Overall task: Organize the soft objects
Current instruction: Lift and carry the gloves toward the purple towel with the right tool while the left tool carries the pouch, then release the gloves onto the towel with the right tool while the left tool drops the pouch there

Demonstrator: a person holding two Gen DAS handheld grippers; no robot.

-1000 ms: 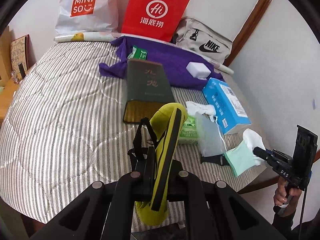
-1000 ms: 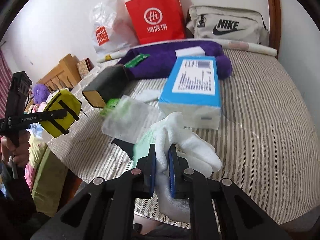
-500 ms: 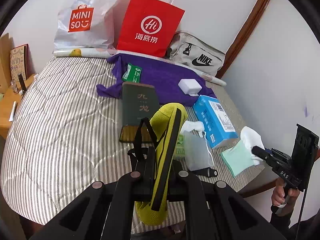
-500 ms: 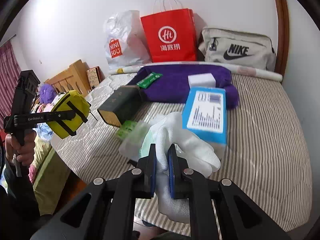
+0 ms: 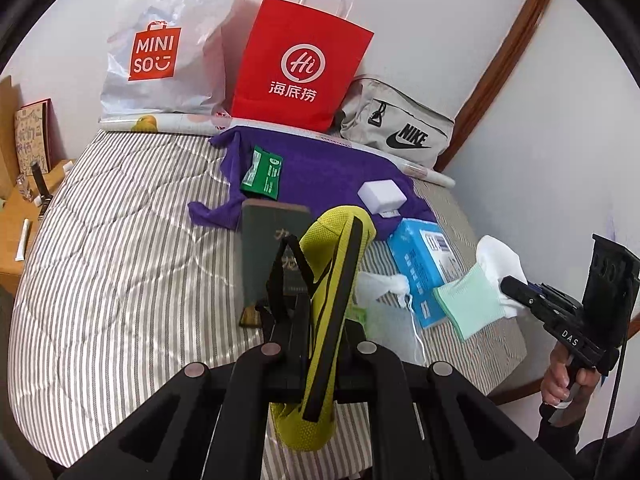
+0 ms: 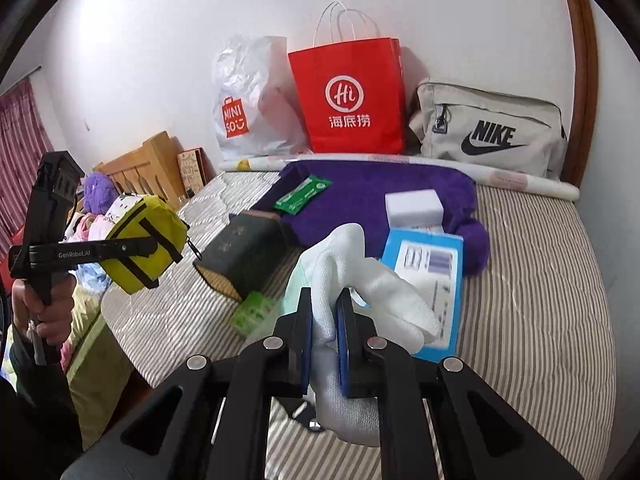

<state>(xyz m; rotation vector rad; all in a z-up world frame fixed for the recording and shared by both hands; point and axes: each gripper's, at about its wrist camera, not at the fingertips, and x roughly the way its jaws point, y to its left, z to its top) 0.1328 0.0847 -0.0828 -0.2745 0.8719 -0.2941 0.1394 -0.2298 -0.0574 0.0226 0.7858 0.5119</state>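
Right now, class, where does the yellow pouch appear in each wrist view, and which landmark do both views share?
Left wrist: yellow pouch at bottom centre, clamped in the left gripper.
Right wrist: yellow pouch at the left edge, lifted off the bed.
Shared landmark: red paper bag against the back wall.
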